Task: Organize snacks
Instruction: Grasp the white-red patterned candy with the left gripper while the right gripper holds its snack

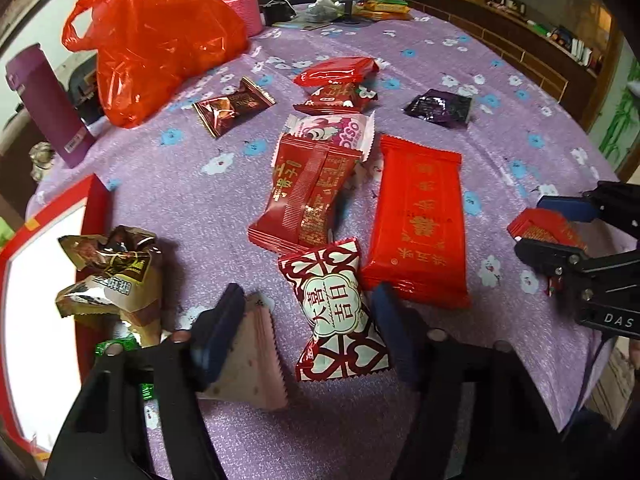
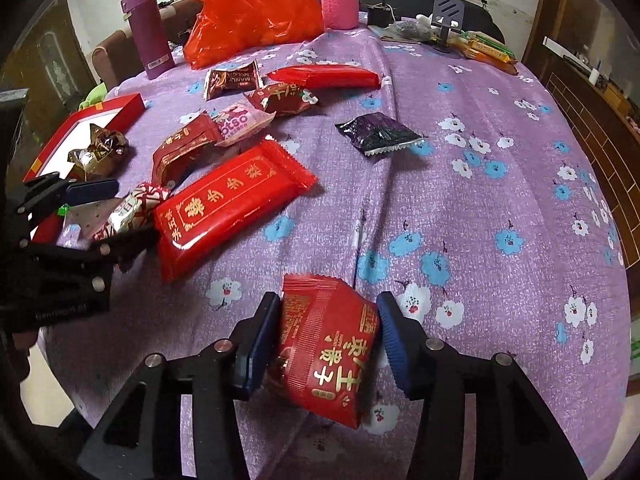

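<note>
The left gripper (image 1: 306,328) sits low over the near edge of the purple cloth (image 2: 500,200), its jaws spread wide either side of a red-and-white candy (image 1: 336,316) lying flat between them; whether the pads touch it I cannot tell. A pink wafer pack (image 1: 256,356) lies under its left finger, just beside the red box (image 1: 96,200) at the left. Over to the right, the right gripper (image 2: 328,336) is clamped on a red snack pack (image 2: 326,348), held tilted just above the cloth. More snacks lie scattered further back, a long red bar (image 1: 416,220) nearest.
</note>
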A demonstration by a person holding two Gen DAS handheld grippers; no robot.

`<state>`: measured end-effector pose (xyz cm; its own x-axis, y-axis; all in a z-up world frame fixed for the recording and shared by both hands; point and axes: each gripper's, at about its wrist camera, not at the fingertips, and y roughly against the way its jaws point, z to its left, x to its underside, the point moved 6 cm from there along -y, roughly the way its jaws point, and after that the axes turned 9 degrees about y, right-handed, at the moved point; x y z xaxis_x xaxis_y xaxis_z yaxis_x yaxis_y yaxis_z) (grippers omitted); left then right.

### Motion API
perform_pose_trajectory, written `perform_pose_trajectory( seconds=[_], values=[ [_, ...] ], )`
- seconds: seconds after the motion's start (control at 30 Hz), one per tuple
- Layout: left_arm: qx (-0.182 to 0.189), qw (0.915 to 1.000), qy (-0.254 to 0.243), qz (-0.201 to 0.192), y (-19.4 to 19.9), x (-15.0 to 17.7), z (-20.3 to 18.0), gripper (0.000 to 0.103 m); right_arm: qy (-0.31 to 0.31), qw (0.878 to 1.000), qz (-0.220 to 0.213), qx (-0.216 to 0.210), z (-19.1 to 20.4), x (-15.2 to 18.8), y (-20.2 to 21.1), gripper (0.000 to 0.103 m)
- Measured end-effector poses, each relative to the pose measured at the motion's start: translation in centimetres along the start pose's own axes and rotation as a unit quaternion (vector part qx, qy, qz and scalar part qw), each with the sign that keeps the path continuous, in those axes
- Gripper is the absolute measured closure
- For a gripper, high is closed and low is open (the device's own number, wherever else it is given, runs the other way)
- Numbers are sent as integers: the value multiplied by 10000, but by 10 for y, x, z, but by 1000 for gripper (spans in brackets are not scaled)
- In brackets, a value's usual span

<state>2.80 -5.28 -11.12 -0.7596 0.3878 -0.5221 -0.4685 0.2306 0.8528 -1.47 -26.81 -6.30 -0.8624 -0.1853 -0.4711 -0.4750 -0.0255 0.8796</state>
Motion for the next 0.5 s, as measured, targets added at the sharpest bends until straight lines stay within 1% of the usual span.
perform_pose_trajectory(
  seconds=[0.07, 0.13, 0.23, 0.27, 0.3, 0.33, 0.43, 0.5],
  values=[
    [118, 9999, -12, 6, 2, 1, -2, 60, 16, 10000, 53, 3, 1, 1, 0, 47],
    [223, 9997, -117, -11, 4, 3, -8, 72, 76, 9999, 83, 48, 2, 3, 1, 46],
    [105, 9994, -322, -120, 5, 4, -16, 76, 156, 9998, 111, 91, 4, 4, 3, 48],
    [132, 9993, -318, -124, 5, 4, -16, 78, 191, 9997, 126, 100, 5, 5, 3, 50],
    [161, 9994, -292, -115, 6, 4, -15, 79, 220, 9996, 136, 95, 6, 6, 4, 49],
    [164, 9994, -287, -120, 6, 5, -15, 80, 246, 9996, 133, 58, 7, 7, 5, 53],
    [125, 9991, -360, -172, 8, 7, -17, 82, 269, 9996, 108, -30, 8, 9, 6, 55],
    [175, 9991, -359, -175, 12, 10, -18, 82, 230, 9996, 88, -98, 8, 10, 7, 57]
  ],
)
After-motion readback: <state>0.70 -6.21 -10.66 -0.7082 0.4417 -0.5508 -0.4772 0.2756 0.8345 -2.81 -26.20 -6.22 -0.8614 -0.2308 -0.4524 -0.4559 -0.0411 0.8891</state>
